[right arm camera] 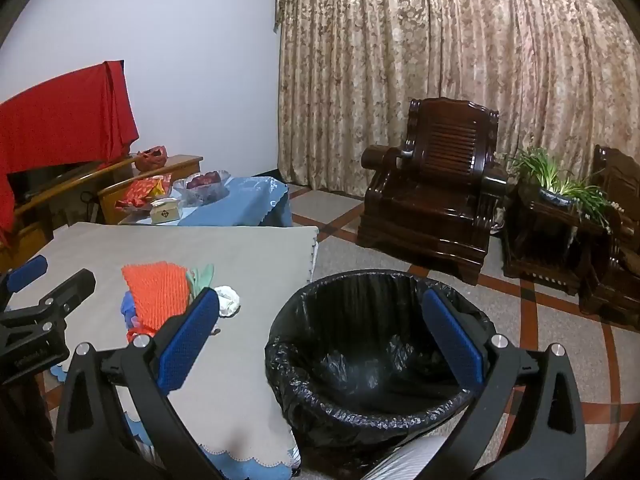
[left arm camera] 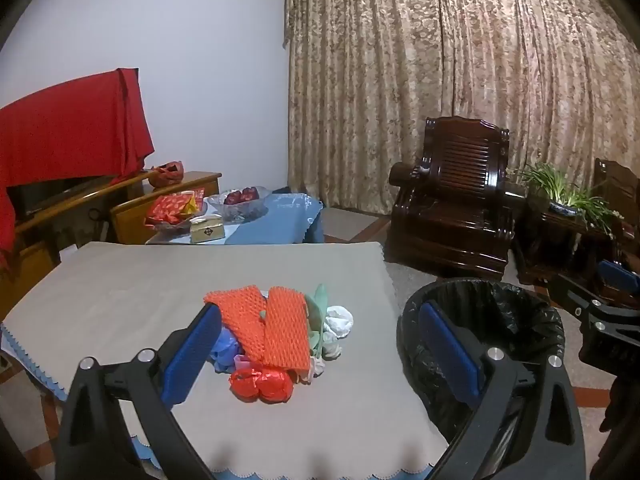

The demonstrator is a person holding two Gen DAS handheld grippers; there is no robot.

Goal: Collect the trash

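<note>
A pile of trash lies mid-table on the grey cloth (left arm camera: 120,288): two orange foam nets (left arm camera: 266,324), a red crumpled plastic bag (left arm camera: 262,384), a blue bag (left arm camera: 223,354), pale green wrappers (left arm camera: 318,312) and white crumpled paper (left arm camera: 338,320). My left gripper (left arm camera: 320,348) is open and empty, above the table's near side, short of the pile. A bin with a black liner (right arm camera: 372,356) stands on the floor right of the table. My right gripper (right arm camera: 320,340) is open and empty above the bin's near rim. The pile shows in the right wrist view, with its orange nets (right arm camera: 158,294).
A second table with a blue cloth (left arm camera: 272,220) stands behind, with a glass fruit bowl (left arm camera: 240,200), a small box (left arm camera: 206,230) and red packets. Dark wooden armchairs (right arm camera: 432,192) and a potted plant (right arm camera: 556,188) stand by the curtain. A red-draped cabinet (left arm camera: 68,128) stands on the left.
</note>
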